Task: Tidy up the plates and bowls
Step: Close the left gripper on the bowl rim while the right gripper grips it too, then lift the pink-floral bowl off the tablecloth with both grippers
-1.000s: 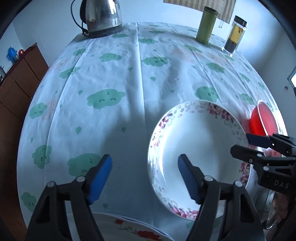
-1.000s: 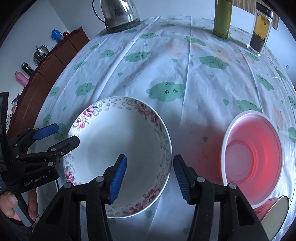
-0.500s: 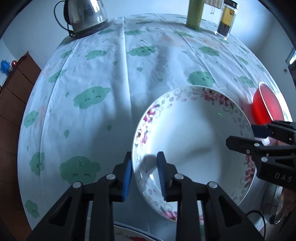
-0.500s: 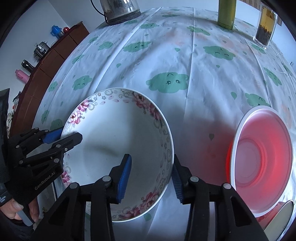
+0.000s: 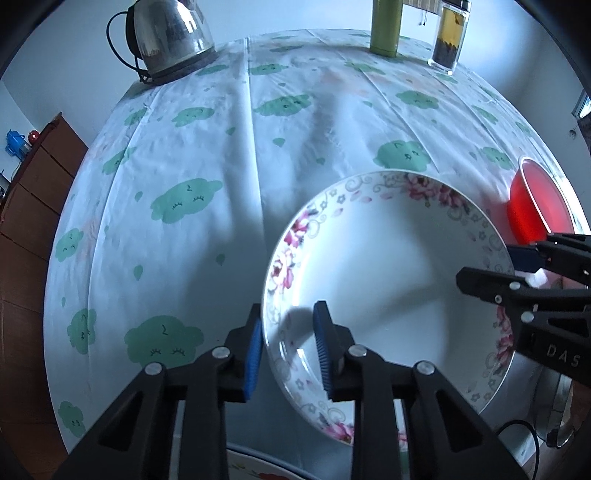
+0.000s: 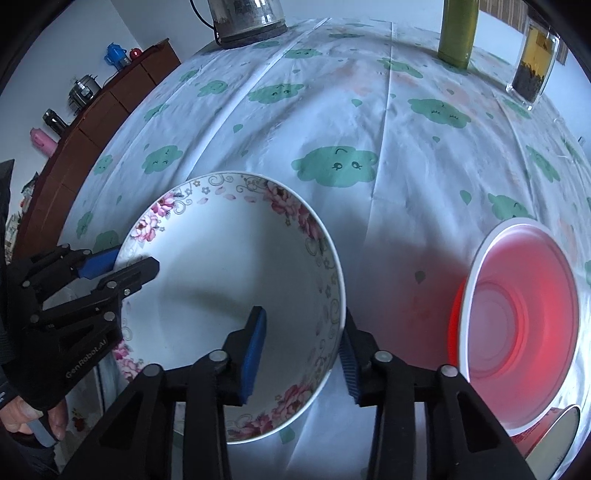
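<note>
A white floral-rimmed plate (image 5: 388, 280) is held between both grippers near the table's front edge; it also shows in the right wrist view (image 6: 229, 280). My left gripper (image 5: 288, 354) is shut on the plate's left rim, one pad inside and one outside. My right gripper (image 6: 303, 354) is shut on the plate's right rim, and it shows in the left wrist view at the right (image 5: 517, 266). A red bowl (image 6: 517, 332) with a white rim sits on the table to the right of the plate.
The table (image 5: 221, 155) has a cloud-print cloth. A metal kettle (image 5: 170, 37), a green bottle (image 5: 384, 26) and a glass tea jar (image 5: 448, 37) stand at its far edge. Another floral plate (image 5: 258, 469) lies below the left gripper. A wooden cabinet (image 6: 96, 122) stands left.
Both grippers moved forward and closed from open onto opposite rims of the floral plate. The plate now appears nearer and slightly lifted.
</note>
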`<state>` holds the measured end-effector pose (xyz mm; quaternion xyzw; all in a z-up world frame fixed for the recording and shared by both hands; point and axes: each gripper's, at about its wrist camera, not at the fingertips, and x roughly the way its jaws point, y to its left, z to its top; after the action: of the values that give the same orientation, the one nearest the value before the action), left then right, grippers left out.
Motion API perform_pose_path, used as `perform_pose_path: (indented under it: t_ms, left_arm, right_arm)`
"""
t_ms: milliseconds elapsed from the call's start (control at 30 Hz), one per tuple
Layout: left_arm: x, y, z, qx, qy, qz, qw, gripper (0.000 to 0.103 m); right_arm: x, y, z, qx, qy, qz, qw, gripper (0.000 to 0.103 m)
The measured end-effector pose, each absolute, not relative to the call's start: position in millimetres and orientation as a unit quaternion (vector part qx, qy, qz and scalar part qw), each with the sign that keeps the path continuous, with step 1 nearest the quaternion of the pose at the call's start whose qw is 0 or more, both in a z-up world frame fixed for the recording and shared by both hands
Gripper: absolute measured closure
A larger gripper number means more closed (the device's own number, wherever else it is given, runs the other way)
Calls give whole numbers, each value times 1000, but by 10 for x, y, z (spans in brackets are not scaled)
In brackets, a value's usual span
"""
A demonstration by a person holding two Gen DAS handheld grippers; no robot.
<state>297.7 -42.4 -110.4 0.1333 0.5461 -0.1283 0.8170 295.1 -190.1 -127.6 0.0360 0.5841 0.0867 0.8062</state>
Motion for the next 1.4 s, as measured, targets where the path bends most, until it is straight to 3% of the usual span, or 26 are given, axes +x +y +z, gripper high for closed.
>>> perform_pose_path:
  t_ms: [200,1400]
  left_arm:
    - [2935,-474,-1112,170,526,-106,827,79]
    - [2836,-384,-969,161,490,-88,852,79]
  right_arm:
    - [2941,-1944,-1271,41,580,87,809,80]
    - [2902,-1910,-1137,61,570,110,812,82]
